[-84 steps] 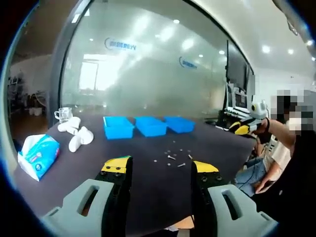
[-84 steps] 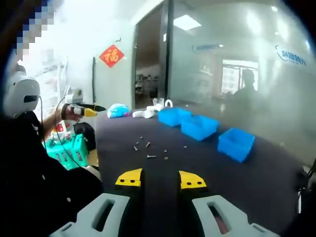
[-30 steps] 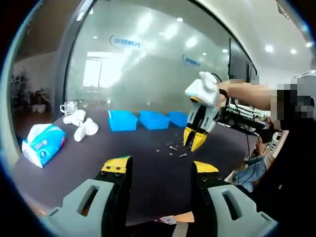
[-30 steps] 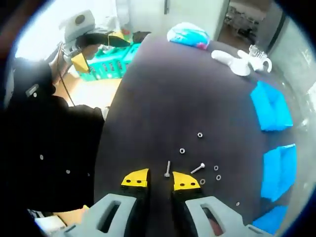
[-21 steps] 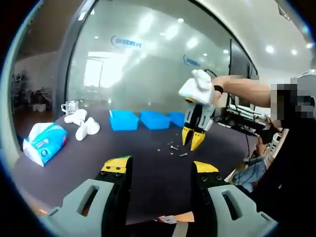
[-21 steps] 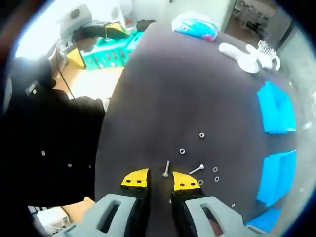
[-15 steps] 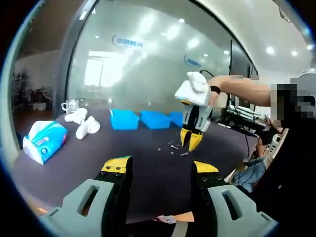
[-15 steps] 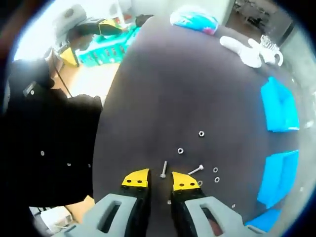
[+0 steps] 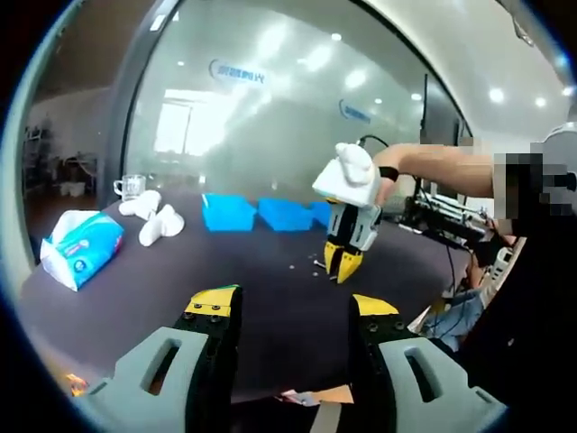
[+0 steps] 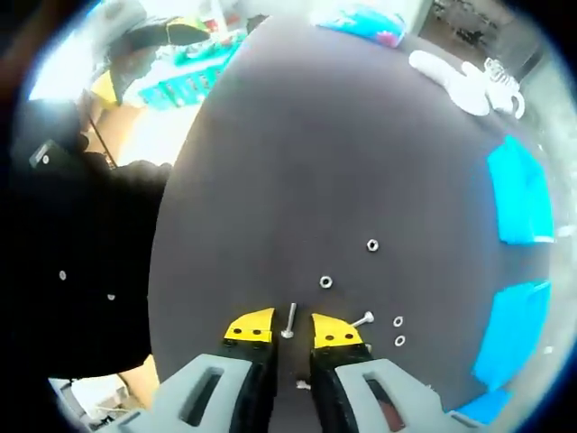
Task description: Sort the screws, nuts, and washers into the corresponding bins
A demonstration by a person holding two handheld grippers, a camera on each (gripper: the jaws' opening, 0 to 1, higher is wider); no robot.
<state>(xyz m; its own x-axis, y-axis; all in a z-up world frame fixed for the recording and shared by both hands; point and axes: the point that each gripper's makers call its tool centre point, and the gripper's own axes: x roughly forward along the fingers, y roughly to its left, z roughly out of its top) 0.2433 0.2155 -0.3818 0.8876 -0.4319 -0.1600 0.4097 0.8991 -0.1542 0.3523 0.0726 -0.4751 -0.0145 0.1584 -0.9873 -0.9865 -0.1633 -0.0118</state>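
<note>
Dark matte table (image 10: pixel 297 135), long and rounded at the end, carrying the loose hardware and the bins.

Right gripper (image 10: pixel 292 327): yellow-tipped jaws pointing down at the tabletop, a narrow gap between them, nothing clamped. In the left gripper view it (image 9: pixel 341 263) hangs from a person's outstretched hand, tips just above the scatter of small parts.

Screw (image 10: pixel 288 319): lies lengthwise in the gap between the right gripper's two tips, head toward the gripper; whether the jaws touch it cannot be told.

Second screw (image 10: pixel 361 319): just beside the outer edge of the right-hand jaw tip, angled away from it.

Nut (image 10: pixel 325 281): a little ahead of the tips, apart from them. Another nut (image 10: pixel 371 244): further ahead, well apart.

Two washers (image 10: pixel 398 331): close together, beyond the second screw, toward the bins.

Blue bins (image 10: pixel 520 207): along the table's far edge in the right gripper view, well apart from the parts. In the left gripper view three of them (image 9: pixel 227 212) stand in a row before the frosted glass wall (image 9: pixel 270 108).

Left gripper (image 9: pixel 293 311): jaws spread wide, grasping nothing, held low at the near end of the table, well apart from the hardware.

Tissue pack (image 9: pixel 77 248): blue and white, at the table's left side. White objects (image 9: pixel 155 216) and a glass cup (image 9: pixel 129 187) nearby.
</note>
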